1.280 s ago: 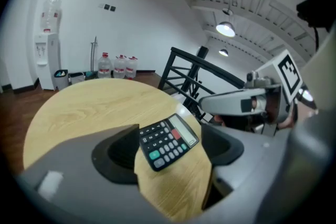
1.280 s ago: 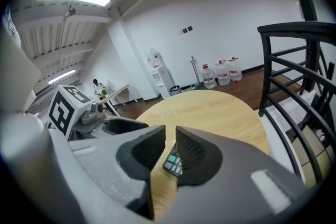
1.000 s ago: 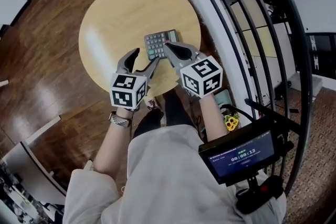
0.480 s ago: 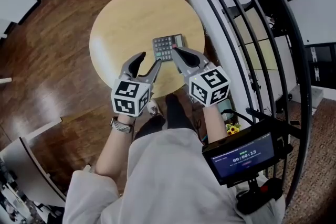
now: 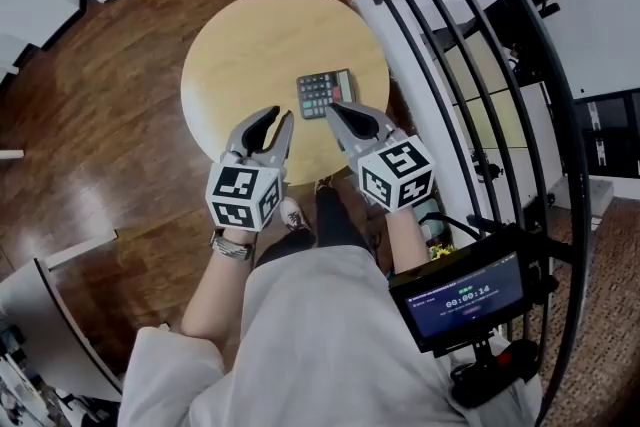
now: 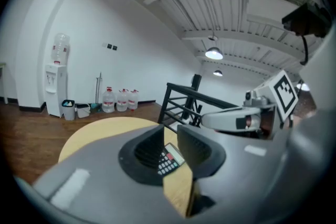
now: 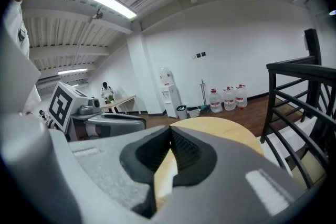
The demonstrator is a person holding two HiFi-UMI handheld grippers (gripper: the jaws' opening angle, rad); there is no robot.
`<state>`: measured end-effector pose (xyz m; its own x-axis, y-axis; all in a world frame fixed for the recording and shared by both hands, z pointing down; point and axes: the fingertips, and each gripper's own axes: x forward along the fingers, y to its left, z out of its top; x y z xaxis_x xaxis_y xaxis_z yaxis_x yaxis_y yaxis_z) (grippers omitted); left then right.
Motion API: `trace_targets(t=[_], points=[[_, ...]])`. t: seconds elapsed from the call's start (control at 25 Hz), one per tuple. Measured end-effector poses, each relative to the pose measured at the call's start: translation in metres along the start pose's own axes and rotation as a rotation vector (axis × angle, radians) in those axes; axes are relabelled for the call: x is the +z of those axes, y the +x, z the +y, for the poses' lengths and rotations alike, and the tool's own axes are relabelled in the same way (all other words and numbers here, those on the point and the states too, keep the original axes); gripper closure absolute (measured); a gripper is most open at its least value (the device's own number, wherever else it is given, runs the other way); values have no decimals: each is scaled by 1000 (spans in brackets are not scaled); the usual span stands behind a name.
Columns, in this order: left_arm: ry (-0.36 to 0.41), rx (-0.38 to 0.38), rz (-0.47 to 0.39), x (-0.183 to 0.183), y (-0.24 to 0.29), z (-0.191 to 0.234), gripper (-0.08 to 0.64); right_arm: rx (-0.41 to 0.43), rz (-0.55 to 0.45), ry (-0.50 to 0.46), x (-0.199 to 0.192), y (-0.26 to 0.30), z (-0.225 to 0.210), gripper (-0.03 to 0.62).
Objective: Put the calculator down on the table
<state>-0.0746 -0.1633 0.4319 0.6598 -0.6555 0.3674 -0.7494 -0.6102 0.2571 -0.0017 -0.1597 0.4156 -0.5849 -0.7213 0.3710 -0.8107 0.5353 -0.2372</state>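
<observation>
Head view is showing us the round wooden table (image 5: 250, 35), which is spreading out ahead of both grippers. We are holding the left gripper (image 5: 280, 119) over its near edge. Its jaws have just been closing and are standing a little apart, with nothing between them. We are holding the right gripper (image 5: 331, 108) beside it, with jaws together and empty. The calculator (image 5: 325, 93) is lying flat on the table, just ahead of the right gripper's tips.
</observation>
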Motion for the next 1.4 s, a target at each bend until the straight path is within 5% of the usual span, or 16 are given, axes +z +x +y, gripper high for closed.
trace_targets(t=[0.76, 1.4], points=[[27, -28, -112, 20, -60, -23, 505, 37, -93, -85, 28, -32, 67, 591], [110, -52, -157, 41, -76, -44, 555, 29, -138, -81, 41, -50, 64, 591]])
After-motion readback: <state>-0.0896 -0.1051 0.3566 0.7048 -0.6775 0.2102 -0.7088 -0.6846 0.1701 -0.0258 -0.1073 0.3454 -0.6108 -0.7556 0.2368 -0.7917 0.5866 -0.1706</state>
